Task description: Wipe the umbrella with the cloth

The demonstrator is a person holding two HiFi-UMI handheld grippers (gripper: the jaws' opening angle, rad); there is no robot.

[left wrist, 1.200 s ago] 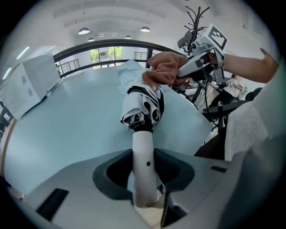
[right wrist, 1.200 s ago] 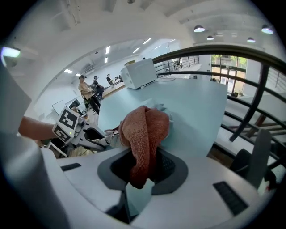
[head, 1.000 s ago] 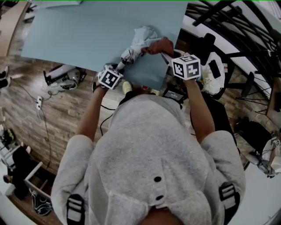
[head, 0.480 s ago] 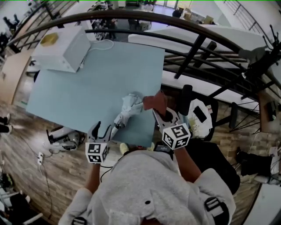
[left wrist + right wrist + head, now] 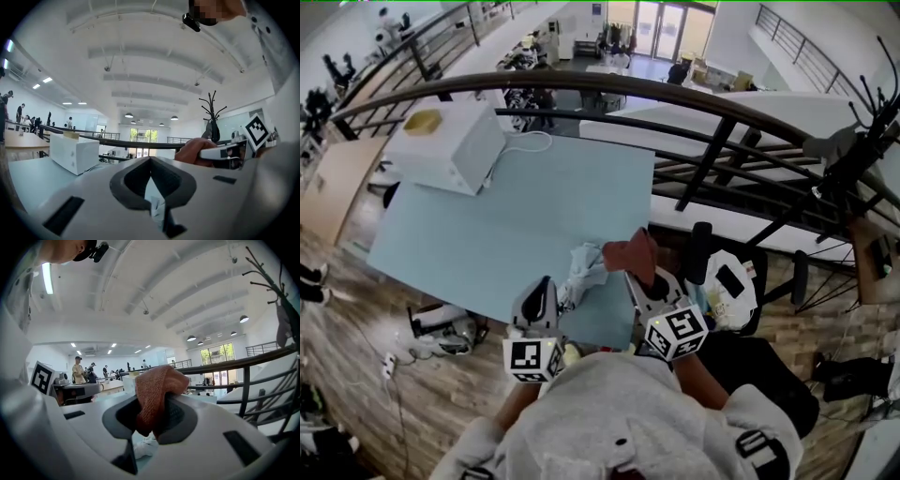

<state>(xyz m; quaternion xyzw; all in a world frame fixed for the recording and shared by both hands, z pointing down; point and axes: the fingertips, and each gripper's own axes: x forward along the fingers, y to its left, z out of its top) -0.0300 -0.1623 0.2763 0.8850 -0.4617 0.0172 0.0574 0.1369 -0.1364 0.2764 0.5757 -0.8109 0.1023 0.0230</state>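
Diagonally, the umbrella points toward the left gripper, jaws just closed empty; right gripper pinches cloth.

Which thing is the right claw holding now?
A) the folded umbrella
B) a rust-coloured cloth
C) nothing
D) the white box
B: the right claw is clamped on the cloth, which bulges out above it, while the umbrella lies on the table.

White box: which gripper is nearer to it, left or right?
Left. In the head view the left gripper sits below-right of the white box; the right gripper, shut on the cloth, is farther right.
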